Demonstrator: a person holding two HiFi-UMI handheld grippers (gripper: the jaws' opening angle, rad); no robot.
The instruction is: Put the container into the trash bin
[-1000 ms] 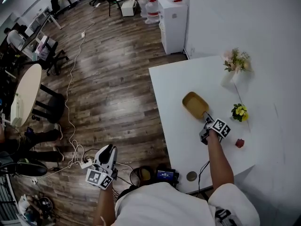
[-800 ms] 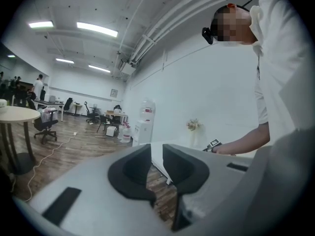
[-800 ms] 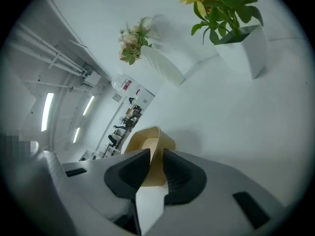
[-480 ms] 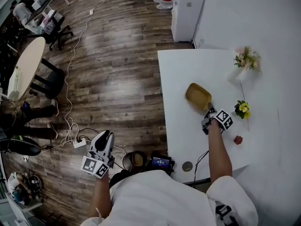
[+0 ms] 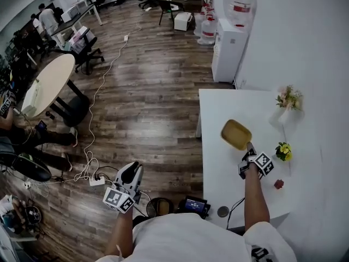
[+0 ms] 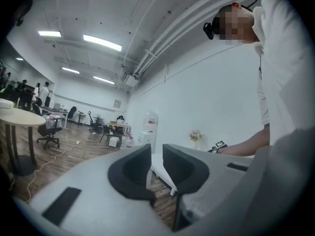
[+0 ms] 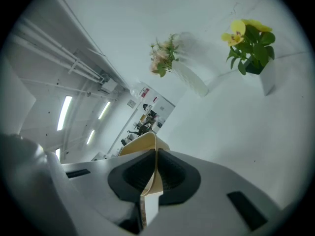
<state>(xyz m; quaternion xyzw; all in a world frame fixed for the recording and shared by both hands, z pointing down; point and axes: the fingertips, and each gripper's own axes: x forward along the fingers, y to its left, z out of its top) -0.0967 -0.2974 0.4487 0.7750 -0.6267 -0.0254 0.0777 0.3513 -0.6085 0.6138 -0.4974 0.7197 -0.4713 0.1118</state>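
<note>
A shallow tan container (image 5: 235, 134) hangs just above the white table (image 5: 218, 109), tilted. My right gripper (image 5: 250, 148) is shut on its near rim. In the right gripper view the thin tan wall (image 7: 153, 144) is pinched between the two black pads of the right gripper (image 7: 155, 157). My left gripper (image 5: 132, 174) hangs over the wooden floor, far left of the table, its jaws a narrow gap apart and holding nothing. The left gripper (image 6: 156, 157) points level at the table. A round dark bin (image 5: 160, 206) stands on the floor by my feet.
On the table are a vase of pale flowers (image 5: 288, 99), a pot of yellow flowers (image 5: 283, 150), a small red thing (image 5: 278, 184) and a grey disc (image 5: 222, 212). A water dispenser (image 5: 229, 47) stands behind it. Cables (image 5: 97, 119) cross the floor; a round wooden table (image 5: 48, 85) stands at left.
My right gripper has closed on the container's rim and lifted it off the table. The left gripper has drifted a little over the floor. The head view has swung.
</note>
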